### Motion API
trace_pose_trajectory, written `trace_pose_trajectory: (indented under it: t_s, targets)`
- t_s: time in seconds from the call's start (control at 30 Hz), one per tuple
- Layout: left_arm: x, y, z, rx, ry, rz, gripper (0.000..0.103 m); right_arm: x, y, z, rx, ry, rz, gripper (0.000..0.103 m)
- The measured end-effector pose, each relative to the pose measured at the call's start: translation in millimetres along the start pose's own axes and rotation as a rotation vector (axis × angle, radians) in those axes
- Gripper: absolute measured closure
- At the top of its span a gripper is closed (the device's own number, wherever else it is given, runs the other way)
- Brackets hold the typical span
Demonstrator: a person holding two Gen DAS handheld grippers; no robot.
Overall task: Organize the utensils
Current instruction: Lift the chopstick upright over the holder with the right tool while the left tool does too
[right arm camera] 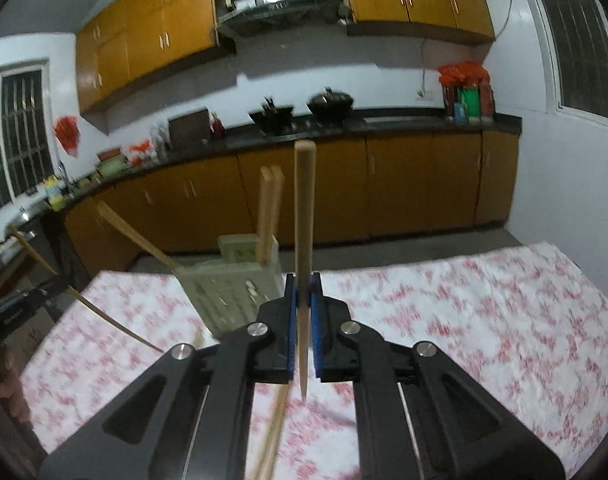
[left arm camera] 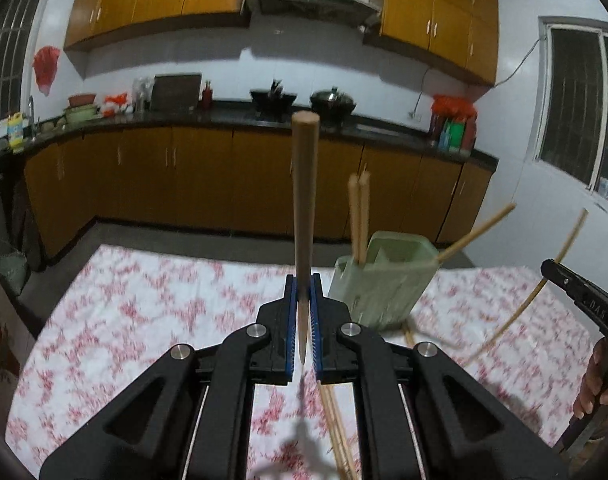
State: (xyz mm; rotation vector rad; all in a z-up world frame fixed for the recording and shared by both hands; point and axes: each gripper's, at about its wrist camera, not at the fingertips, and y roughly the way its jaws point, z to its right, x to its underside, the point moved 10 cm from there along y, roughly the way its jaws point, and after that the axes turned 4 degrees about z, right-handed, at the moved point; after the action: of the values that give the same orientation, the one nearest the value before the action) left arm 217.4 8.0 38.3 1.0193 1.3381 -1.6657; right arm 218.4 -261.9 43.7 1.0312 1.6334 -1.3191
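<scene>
Both grippers are loaded. The left gripper point(left arm camera: 303, 286) has its blue pads clamped on a single wooden chopstick point(left arm camera: 304, 208), thick end pointing up and away, thin tip poking back between the fingers. The right gripper point(right arm camera: 303, 286) is clamped the same way on its own wooden chopstick point(right arm camera: 304, 216), tip hanging out below the pads. Just beyond the left fingers and off to their right sits the pale green chopstick holder point(left arm camera: 380, 284) on the red-flowered tablecloth point(left arm camera: 144, 300); from the right wrist view it sits just past the fingers, to their left. A pair of chopsticks point(left arm camera: 359, 216) already stands upright in it, and another one point(left arm camera: 476, 232) leans out over its far rim (so part of the job looks done). Below and behind the left fingers, loose chopsticks point(left arm camera: 336, 428) lie on the cloth, and more show under the right fingers too, blurred. At the right edge of the left view the other gripper's chopstick appears as a thin curved stick. My read: partway through, with two sticks in hand yet to go in the holder and the loose ones on the cloth left after that.
</scene>
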Motion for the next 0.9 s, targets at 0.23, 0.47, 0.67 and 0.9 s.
trace_pose_trajectory:
  t_s: [0.23, 0.47, 0.67, 0.9]
  targets:
    - [-46.7, -19.5, 39.1, 0.085, 0.030, 0.122, 0.096, -65.8, -21.1, -31.2, -0.074, 0.004, 0.172, 0.095]
    - [-82.6, -11.2, 62.1, 0.124, -0.013, 0.215, 0.096, -99.9, -14.1, -41.6, -0.097, 0.040, 0.293, 0.095]
    - [-87.7, 11.8, 63.7, 0.107, -0.019, 0.224, 0.096, -117.9, 8.8, -39.8, -0.068, 0.052, 0.351, 0.095]
    - [-72.9, 37.2, 63.5, 0.099, 0.006, 0.202, 0.096, -104.0, 54.2, -43.0, -0.041, 0.028, 0.306, 0.095]
